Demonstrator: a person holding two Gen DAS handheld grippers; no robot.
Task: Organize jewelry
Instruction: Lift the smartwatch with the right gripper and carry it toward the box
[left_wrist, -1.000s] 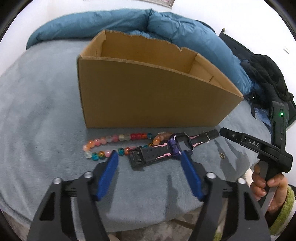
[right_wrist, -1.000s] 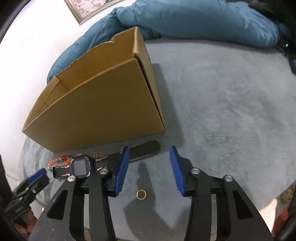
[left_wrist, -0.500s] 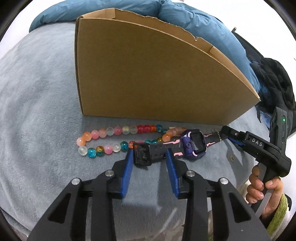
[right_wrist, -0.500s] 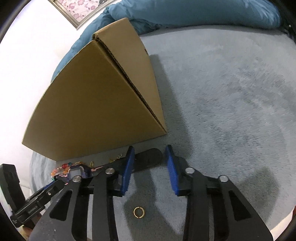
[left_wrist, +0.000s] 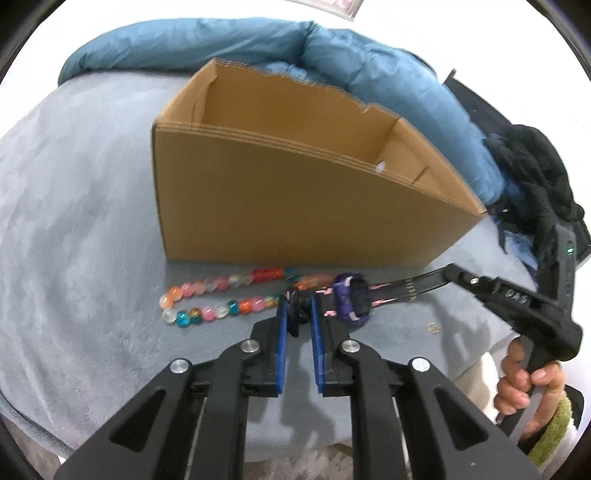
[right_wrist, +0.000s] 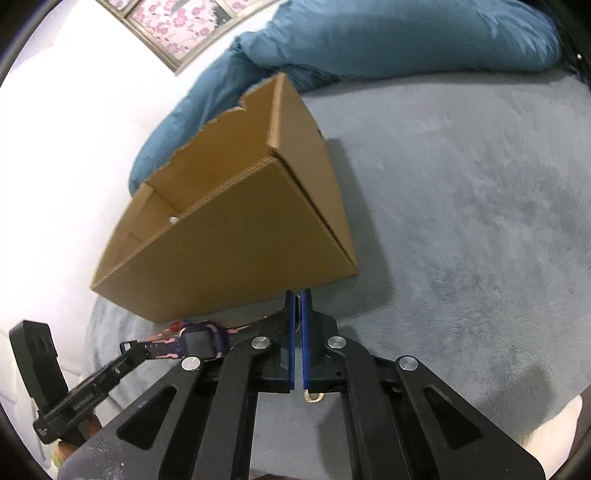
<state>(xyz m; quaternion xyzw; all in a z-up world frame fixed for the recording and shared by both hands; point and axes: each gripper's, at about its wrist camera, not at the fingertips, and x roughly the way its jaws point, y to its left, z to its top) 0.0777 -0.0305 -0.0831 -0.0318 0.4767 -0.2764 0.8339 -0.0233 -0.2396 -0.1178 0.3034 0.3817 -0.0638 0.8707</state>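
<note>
A watch (left_wrist: 351, 301) with a purple case and a black-and-pink strap hangs stretched between my two grippers, just in front of an open cardboard box (left_wrist: 288, 206). My left gripper (left_wrist: 298, 306) has the buckle end of the strap between its blue pads; its jaws are closing and the pads press on the strap. My right gripper (right_wrist: 298, 295) is shut on the other strap end, and its tip (left_wrist: 452, 275) also shows in the left wrist view. A string of coloured beads (left_wrist: 221, 295) lies on the grey blanket below the watch. A small gold ring (left_wrist: 433, 327) lies to the right.
A blue duvet (left_wrist: 369, 62) is bunched behind the box, and black clothing (left_wrist: 532, 166) lies at the far right. A person's hand (left_wrist: 524, 384) grips the right tool's handle. The ring (right_wrist: 314, 397) sits under the right gripper's base. Grey blanket (right_wrist: 461, 221) spreads right of the box (right_wrist: 229, 258).
Both grippers came down over the strap ends and closed on them from wide open. The watch now hangs taut between them, raised a little off the blanket.
</note>
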